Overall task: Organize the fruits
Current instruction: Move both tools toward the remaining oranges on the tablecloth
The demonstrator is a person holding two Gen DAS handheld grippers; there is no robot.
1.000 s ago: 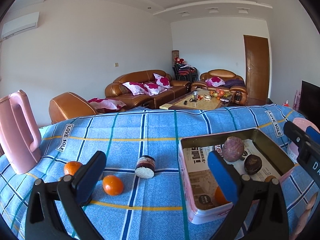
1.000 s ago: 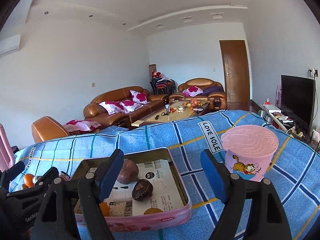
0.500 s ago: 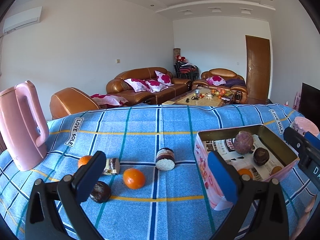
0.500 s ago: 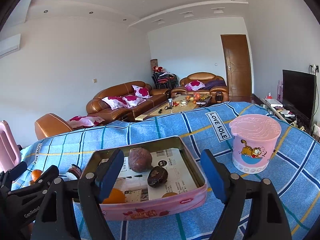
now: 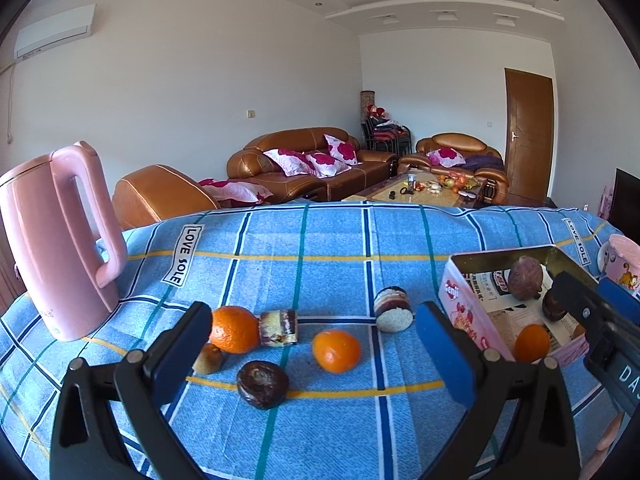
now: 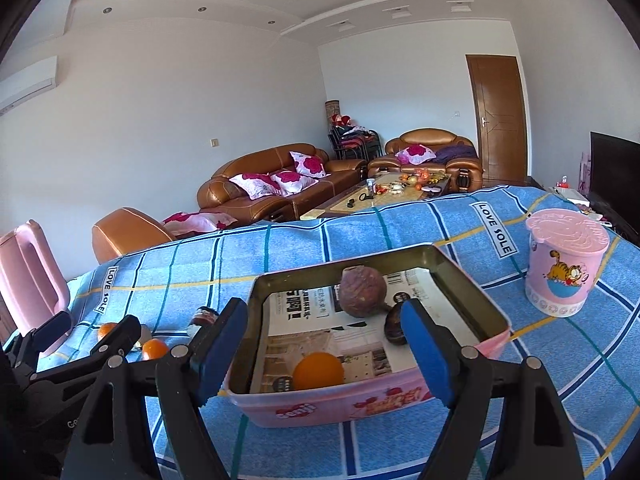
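Note:
On the blue checked cloth lie two oranges, a dark round fruit, a small brown fruit and two cut striped pieces. My left gripper hovers open just in front of them, nothing between its fingers. The pink tin, lined with newspaper, holds an orange, a purple round fruit and a dark fruit. My right gripper stands open at the tin's near side, empty.
A pink kettle stands at the left of the table. A pink lidded cup stands right of the tin. Behind the table's far edge are brown sofas and a coffee table.
Both grippers shifted left across the table. The loose fruit now lies between the left gripper's fingers in view, and the tin sits centred before the right gripper. Both stayed open.

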